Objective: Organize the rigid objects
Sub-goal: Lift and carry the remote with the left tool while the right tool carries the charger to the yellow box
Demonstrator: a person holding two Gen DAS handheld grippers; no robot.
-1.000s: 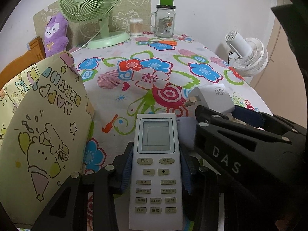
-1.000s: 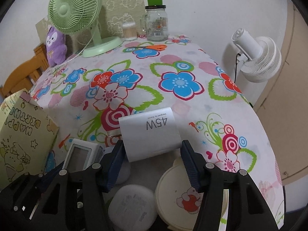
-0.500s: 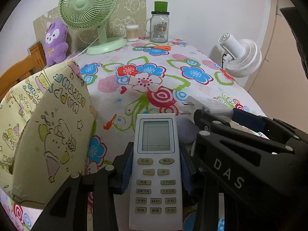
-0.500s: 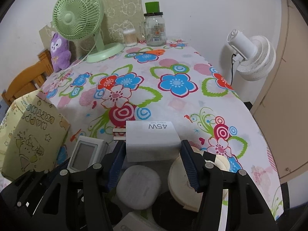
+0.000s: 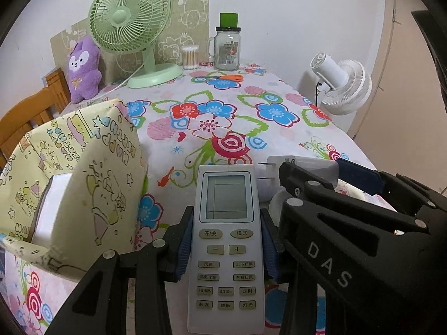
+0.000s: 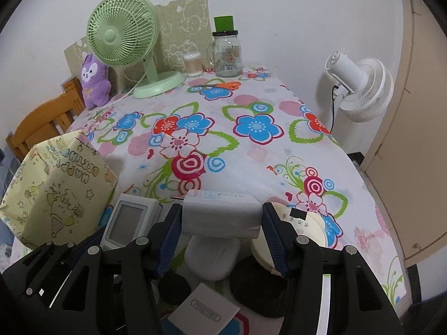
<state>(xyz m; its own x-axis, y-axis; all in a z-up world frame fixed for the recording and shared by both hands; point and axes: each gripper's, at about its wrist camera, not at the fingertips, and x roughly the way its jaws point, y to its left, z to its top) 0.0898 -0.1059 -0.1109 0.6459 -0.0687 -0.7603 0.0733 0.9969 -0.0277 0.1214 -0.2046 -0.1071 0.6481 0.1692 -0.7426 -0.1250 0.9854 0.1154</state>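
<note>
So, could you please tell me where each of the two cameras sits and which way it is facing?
Left wrist: sits on the left tool, looking forward and down over the floral table; shows its own fingers gripping the remote control and the right tool's black body.
Right wrist: sits on the right tool, same heading; shows its fingers gripping the white charger and part of the left tool.
Shared: the green fan, glass jar, remote and charger.

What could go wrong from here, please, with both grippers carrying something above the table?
The left gripper pinches only the lower half of the long remote; it may pivot or slip. The right gripper holds the white charger above the clutter, so a drop could knock the white case. The grippers are close and may collide.
</note>
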